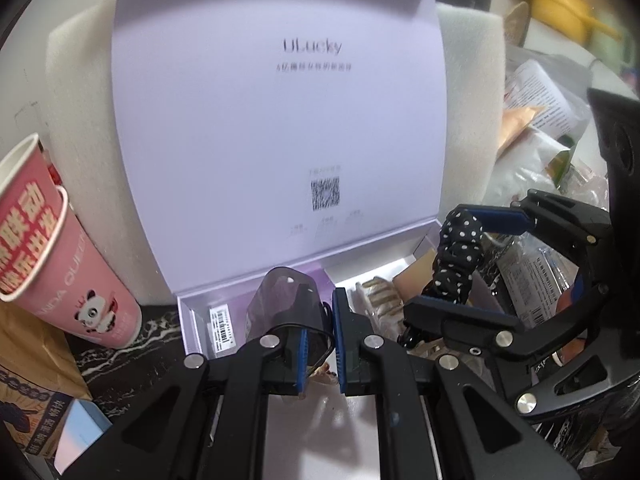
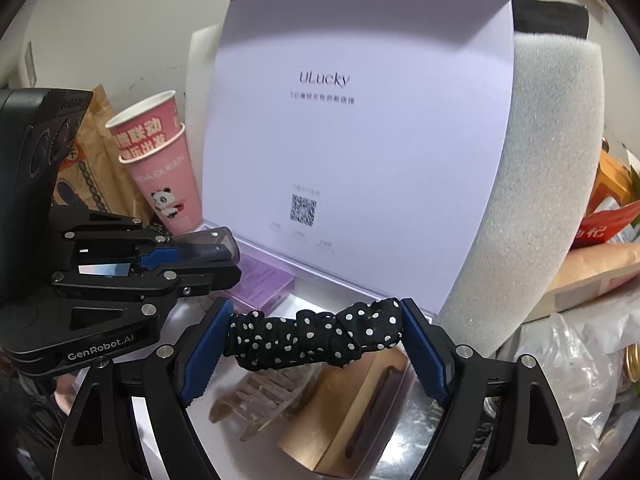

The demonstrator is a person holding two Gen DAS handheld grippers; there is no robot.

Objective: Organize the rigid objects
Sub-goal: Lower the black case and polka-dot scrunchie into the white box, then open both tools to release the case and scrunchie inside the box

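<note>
An open lilac ULucky box stands with its lid up; it also shows in the right wrist view. My left gripper is shut on a smoky translucent hair clip over the box's left part; from the right wrist view the clip sticks out of it. My right gripper is shut on a black polka-dot scrunchie, held above the box's right part; the scrunchie also shows in the left wrist view. Inside the box lie a beige claw clip, a gold item and a purple card.
Stacked pink panda paper cups stand left of the box. White foam stands behind the lid. Bags and packets crowd the right side. A brown paper bag stands at the far left. The counter is dark marble.
</note>
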